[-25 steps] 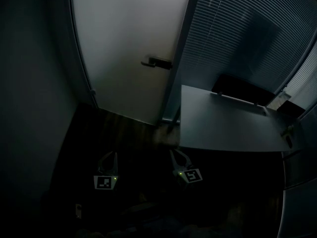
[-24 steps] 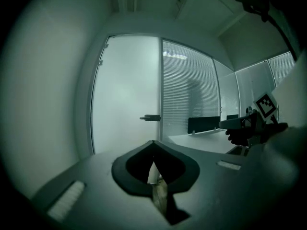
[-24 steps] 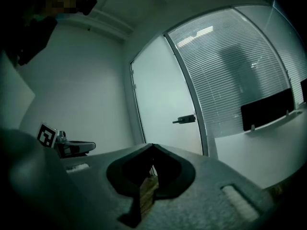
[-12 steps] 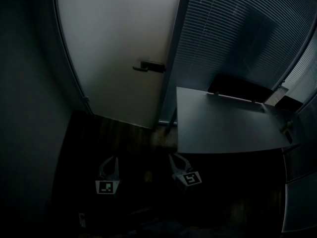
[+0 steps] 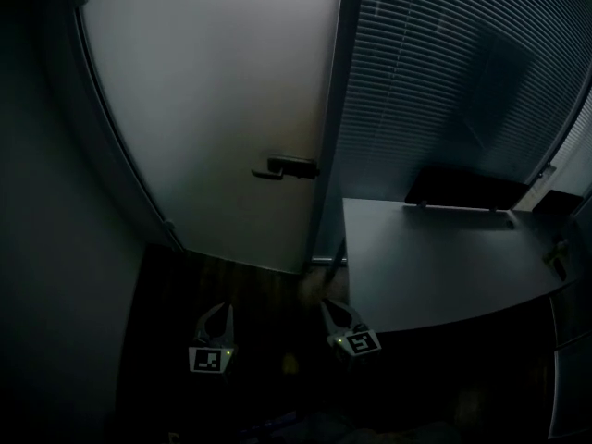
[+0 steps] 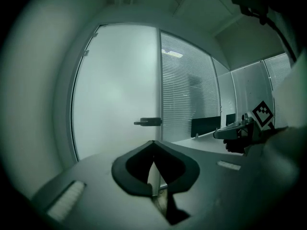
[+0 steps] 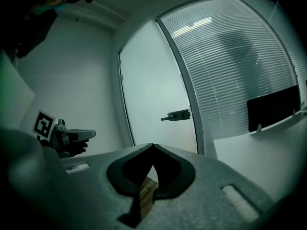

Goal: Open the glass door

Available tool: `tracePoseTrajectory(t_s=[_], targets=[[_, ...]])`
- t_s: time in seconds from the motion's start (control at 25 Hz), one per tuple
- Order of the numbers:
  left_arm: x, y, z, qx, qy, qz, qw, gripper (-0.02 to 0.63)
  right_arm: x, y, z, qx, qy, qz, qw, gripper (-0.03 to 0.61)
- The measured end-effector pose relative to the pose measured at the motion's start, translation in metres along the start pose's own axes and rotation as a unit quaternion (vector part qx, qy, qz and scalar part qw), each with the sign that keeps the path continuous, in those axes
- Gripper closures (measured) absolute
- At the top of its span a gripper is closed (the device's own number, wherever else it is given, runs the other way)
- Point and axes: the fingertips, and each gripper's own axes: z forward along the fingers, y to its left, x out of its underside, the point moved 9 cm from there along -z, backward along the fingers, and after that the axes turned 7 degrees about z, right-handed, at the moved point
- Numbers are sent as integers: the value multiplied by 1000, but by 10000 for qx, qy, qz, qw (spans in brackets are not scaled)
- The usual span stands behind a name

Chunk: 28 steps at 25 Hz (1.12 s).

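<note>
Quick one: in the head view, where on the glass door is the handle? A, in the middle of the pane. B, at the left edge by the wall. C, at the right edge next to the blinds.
C: the handle sits at the right edge of the door, just beside the frame that borders the blinds.

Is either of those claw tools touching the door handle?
No, in the head view the left gripper and the right gripper are both low down, clearly apart from the door handle.
</note>
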Motion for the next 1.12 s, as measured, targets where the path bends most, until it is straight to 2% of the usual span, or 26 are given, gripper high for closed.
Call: tracePoseTrajectory(t_s=[0.28, 0.4, 0.6, 0.92, 1.12], targets=[[-9, 19, 64, 32, -19, 27, 10000, 611, -22, -31, 52, -26, 61, -3, 10000, 577], [-16, 22, 83, 40, -89, -13, 10000, 611, -31, -45, 64, -24, 47, -10, 10000, 577], [-25, 28, 106, 84, -113, 137, 9998, 611, -36, -56, 77, -12, 18, 37, 10000, 577], [-35, 30, 147, 393, -131, 325, 9986, 611, -42, -72, 95, 132, -39, 180, 9997, 577], [-37, 47, 184, 576, -102, 352, 9977, 611, -49, -84, 117, 325, -115, 187, 9992, 577]])
